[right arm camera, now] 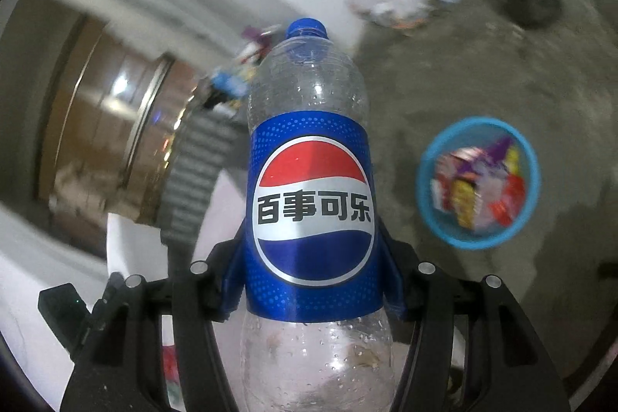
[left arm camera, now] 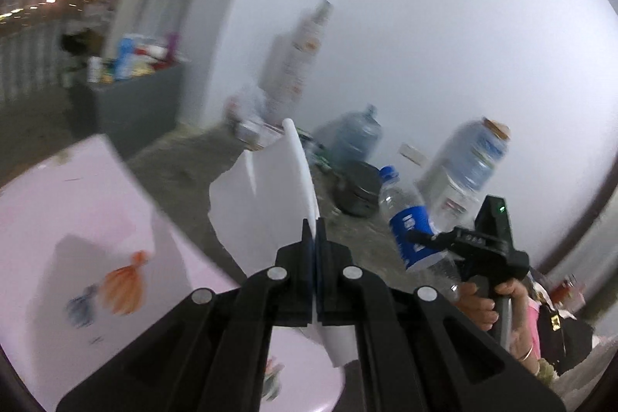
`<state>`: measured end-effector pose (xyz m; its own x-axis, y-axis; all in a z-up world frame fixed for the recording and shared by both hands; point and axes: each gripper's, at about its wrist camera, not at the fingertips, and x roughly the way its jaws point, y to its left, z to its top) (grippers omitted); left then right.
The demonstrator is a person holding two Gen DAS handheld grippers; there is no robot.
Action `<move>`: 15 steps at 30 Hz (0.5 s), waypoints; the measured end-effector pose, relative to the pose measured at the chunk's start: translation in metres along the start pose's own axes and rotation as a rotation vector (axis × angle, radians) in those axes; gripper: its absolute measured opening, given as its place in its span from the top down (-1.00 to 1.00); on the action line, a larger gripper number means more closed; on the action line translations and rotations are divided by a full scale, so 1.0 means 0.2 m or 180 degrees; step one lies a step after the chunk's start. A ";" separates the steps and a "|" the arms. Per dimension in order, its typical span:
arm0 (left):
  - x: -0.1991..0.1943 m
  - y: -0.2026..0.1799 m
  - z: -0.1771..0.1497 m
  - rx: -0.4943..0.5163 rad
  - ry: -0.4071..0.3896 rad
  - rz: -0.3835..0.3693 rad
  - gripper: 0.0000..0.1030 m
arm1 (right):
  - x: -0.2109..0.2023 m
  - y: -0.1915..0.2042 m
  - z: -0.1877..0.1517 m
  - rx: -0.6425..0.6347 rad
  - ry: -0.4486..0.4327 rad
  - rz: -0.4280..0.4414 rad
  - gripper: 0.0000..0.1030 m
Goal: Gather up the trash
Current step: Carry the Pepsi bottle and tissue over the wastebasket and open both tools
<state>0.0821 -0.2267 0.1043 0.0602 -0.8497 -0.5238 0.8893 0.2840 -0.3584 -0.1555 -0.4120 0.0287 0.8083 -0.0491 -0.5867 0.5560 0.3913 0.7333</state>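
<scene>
Left tongs (left arm camera: pixel 316 246) pinch white paper (left arm camera: pixel 266 192) (right tongs (right arm camera: pixel 311 280) grip Pepsi bottle (right arm camera: pixel 309 126)).

My feeds are dim and evenly lit, with fisheye bending and dark vignette at the rims. Backgrounds smear with motion blur; only the Pepsi bottle (right arm camera: pixel 313 211) label stays sharp, with small highlights on its clear plastic.

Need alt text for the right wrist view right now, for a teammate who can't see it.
The right gripper is clamped on an empty clear Pepsi bottle with a blue cap, held upright in the centre of the view. To its right, a blue basket of colourful wrappers sits on the grey concrete floor; the background is motion-blurred.
</scene>
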 end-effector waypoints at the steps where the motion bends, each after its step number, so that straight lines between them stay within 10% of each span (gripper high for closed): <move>1: 0.10 -0.04 0.02 0.0038 0.0097 -0.0068 0.99 | 0.01 -0.05 -0.01 0.0130 0.0009 -0.0027 -0.08; 15: 1.25 -0.32 -0.02 0.0217 0.1370 -0.0472 0.98 | 0.50 -0.85 -0.09 0.2163 0.0605 -0.0209 -0.13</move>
<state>0.0380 -0.4562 -0.0068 -0.2510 -0.6130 -0.7492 0.9028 0.1311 -0.4097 -0.1732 -0.4667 -0.1613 0.7556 0.1326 -0.6414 0.6502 -0.2703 0.7101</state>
